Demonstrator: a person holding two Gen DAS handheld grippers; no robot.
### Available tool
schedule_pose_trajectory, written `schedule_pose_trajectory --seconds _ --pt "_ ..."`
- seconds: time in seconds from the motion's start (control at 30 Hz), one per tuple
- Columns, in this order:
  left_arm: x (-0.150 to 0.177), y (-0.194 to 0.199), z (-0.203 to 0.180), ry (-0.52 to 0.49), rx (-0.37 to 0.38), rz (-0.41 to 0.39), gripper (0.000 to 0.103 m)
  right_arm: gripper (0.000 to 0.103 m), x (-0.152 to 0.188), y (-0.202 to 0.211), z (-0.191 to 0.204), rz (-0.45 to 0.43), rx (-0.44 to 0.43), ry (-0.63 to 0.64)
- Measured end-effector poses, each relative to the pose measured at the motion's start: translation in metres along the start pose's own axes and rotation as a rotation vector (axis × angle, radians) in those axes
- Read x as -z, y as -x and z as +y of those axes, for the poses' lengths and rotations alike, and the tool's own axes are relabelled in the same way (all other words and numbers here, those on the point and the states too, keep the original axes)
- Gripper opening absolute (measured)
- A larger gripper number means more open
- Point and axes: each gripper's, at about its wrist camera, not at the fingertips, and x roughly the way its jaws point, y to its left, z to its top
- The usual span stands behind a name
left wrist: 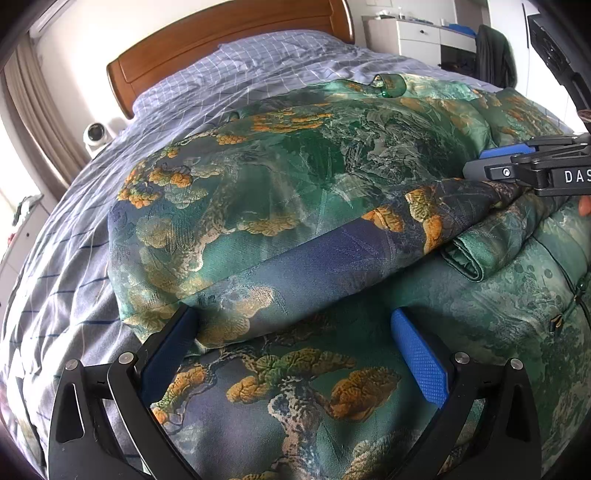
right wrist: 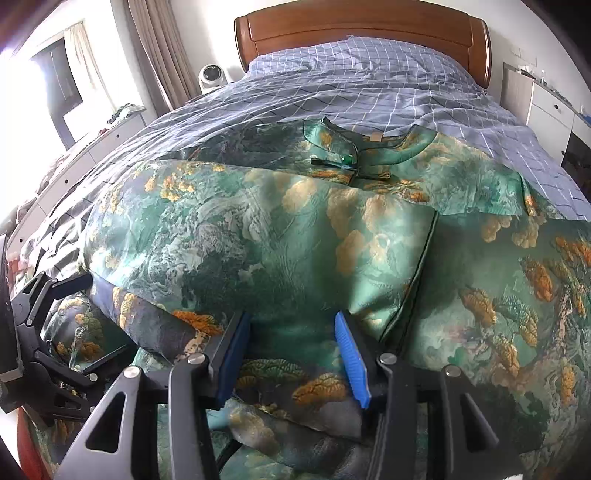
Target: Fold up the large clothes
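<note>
A large green silk garment [left wrist: 295,177] with orange and gold tree patterns lies on the bed, one side folded over the middle; it also shows in the right wrist view [right wrist: 295,236]. Its collar [right wrist: 343,147] points to the headboard. My left gripper [left wrist: 295,332] is open, fingers apart just above the folded edge at the near left. My right gripper [right wrist: 291,339] is open over the folded flap's near edge, with cloth between the fingers but not pinched. It shows from the side in the left wrist view [left wrist: 495,162].
The bed [right wrist: 369,85] has a blue-grey checked sheet and a wooden headboard [right wrist: 362,26]. A white round device [right wrist: 211,75] stands by the curtain at the left. White drawers [right wrist: 546,107] stand at the right of the bed.
</note>
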Motion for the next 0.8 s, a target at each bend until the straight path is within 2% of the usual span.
schedule_pose_trajectory --seconds 0.4,0.8 --pt "-0.0003 0.0001 -0.0001 0.000 0.000 0.000 0.103 0.049 -0.0015 -0.0001 0.0008 0.001 0.011 0.003" --pt "-0.0005 -0.0001 -0.0009 0.000 0.000 0.000 0.103 0.049 -0.0026 -0.0017 0.0061 0.009 0.063 0.008"
